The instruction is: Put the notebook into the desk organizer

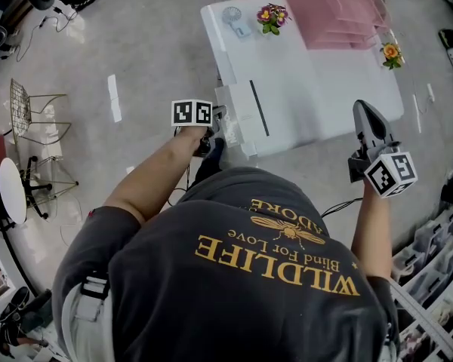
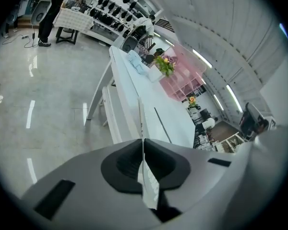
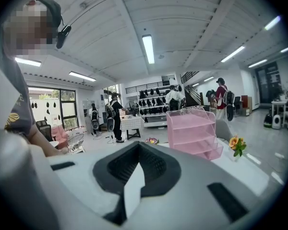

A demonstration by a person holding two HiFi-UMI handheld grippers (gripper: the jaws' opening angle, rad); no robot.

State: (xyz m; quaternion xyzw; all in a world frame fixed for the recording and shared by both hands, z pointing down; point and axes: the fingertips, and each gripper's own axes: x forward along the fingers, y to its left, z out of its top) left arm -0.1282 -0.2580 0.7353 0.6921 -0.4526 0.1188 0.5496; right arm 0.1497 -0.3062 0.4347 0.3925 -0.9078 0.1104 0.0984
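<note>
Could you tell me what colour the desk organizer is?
The organizer is pink; right gripper view.

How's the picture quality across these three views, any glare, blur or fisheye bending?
Head view: evenly lit, no motion blur, fisheye bowing the white rectangular table. Left gripper view: light streaks glare on the glossy grey floor; the thin white notebook, seen edge-on, is sharp. Right gripper view: bright ceiling strip lights, the pink plastic desk organizer crisp, black vignette around the frame.

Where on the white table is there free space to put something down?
The wide bare middle of the table, between the notebook at the near left edge and the pink organizer. The far side is crowded: organizer, purple flowers, orange flower.
</note>
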